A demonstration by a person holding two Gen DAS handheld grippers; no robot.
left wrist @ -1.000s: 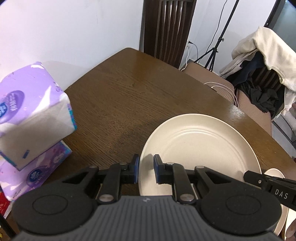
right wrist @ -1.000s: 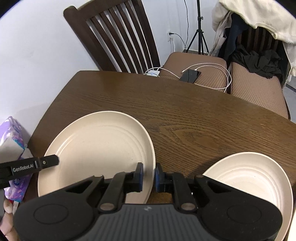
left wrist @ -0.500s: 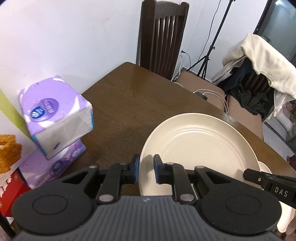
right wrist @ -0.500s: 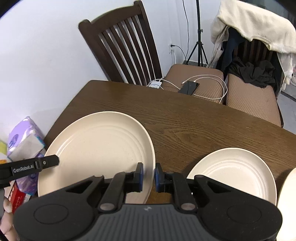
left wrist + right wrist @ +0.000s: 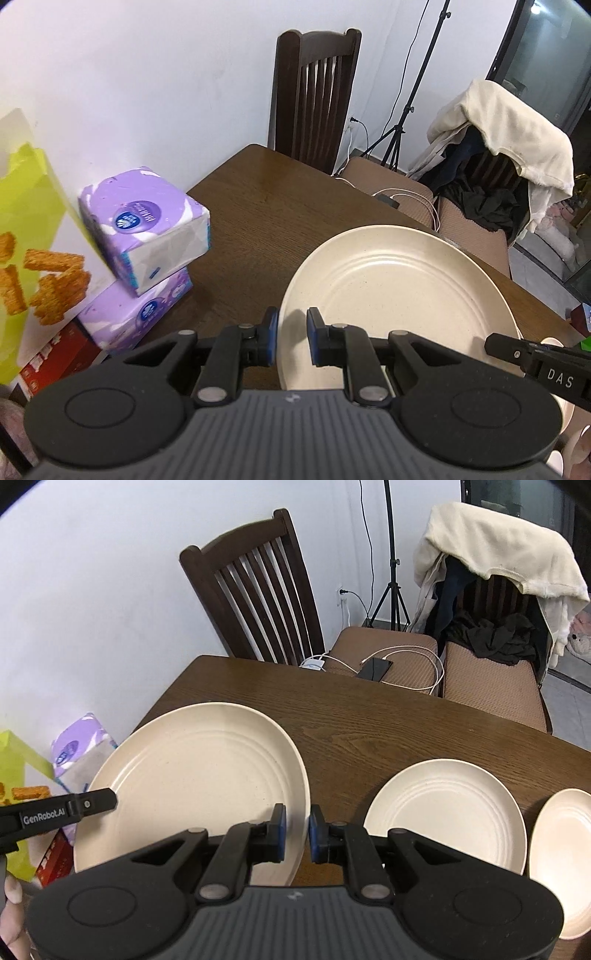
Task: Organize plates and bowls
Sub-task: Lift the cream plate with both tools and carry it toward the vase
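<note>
Cream plate point(image 5: 399, 288), ridged (round), tool-gripped rims

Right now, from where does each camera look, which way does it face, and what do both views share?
Left wrist: sits on the left tongs, looks down across the table; own tongs grip the big plate at its left rim.
Right wrist: sits on the right tongs, looks down at the small plate; own tongs grip the right rim.
Shared: the big plate, table, chair.

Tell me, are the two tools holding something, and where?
Yes. Both hold the big cream plate by its rim: the left tool on its left edge, the right tool on its right edge.
</note>
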